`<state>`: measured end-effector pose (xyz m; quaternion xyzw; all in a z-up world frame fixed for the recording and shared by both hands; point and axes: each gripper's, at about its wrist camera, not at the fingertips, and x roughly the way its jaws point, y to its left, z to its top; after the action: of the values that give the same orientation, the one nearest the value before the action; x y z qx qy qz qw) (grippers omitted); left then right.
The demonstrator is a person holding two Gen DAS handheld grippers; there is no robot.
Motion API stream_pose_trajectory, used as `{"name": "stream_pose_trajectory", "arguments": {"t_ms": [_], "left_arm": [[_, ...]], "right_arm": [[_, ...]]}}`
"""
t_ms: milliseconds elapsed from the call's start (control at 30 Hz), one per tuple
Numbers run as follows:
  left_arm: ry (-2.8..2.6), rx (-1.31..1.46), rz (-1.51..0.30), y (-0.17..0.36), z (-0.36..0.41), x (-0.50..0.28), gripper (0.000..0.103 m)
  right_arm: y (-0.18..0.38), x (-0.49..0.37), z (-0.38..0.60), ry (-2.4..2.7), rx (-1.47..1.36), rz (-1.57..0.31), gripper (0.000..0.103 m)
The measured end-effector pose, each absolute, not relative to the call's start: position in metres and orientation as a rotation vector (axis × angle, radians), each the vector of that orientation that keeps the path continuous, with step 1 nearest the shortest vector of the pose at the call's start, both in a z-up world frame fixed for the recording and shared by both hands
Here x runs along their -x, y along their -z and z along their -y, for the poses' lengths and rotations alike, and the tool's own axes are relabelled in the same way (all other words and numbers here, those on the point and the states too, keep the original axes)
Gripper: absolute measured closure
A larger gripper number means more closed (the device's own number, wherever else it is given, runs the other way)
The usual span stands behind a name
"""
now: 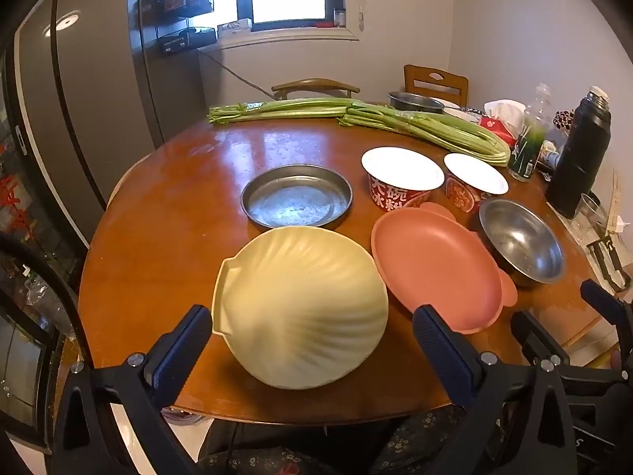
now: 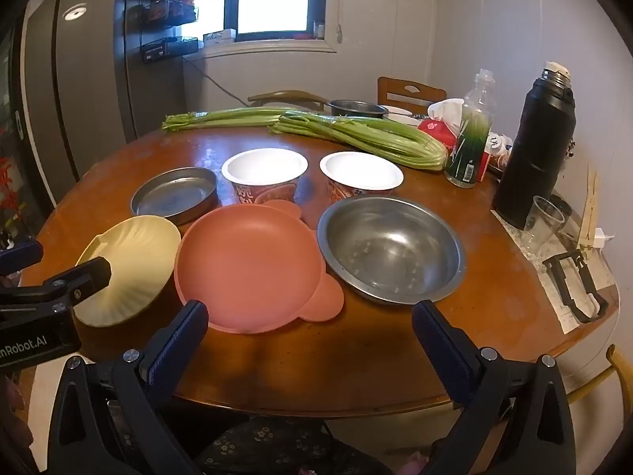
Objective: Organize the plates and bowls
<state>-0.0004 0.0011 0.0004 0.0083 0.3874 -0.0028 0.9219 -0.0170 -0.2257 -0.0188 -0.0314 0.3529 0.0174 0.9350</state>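
At the near rim of the tabletop (image 1: pixel 166 237), the left hand-held gripper (image 1: pixel 312 340) is held with its jaws spread wide and nothing clamped; the cream shell-shaped plate (image 1: pixel 300 304) lies between and just ahead of its fingers, overhanging the near edge slightly, and no contact with the pads can be made out. The right hand-held gripper (image 2: pixel 310 332) is likewise spread and empty, poised just short of the pink plate (image 2: pixel 249 269), with the steel bowl (image 2: pixel 391 249) just beyond its right finger.

No stacking appears to have been done yet: every dish lies singly, so the opening pick is judged to be in hand. A closing of the left jaws on the shell plate's rim is what the next move would seem to call for, after which it could be set on or under the pink plate beside it.

Farther out, the shallow steel pan (image 1: pixel 296 198) and two paper bowls (image 1: pixel 401 176) (image 1: pixel 474 180) are ranged, then celery (image 1: pixel 395 118) along the far side. Bare wood is offered at the left and in the middle beyond the pan; the right is crowded by a black flask (image 2: pixel 534 146), a bottle (image 2: pixel 470 134) and a clear cup (image 2: pixel 542 221), so swings that way should be kept short. The near edge is close beneath both plates, and a slip there could send one off.
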Motion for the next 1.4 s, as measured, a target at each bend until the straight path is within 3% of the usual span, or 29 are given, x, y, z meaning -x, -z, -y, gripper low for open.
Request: {"name": "stream_pose_trajectory", "arguments": {"t_ms": [1400], "left_arm": [[0.022,-0.013,-0.829,0.0083,-0.0005,-0.0035,0.001]], "right_arm": [[0.0195,0.0152,0.2286,-0.011,0.068,-0.731,0.0]]}}
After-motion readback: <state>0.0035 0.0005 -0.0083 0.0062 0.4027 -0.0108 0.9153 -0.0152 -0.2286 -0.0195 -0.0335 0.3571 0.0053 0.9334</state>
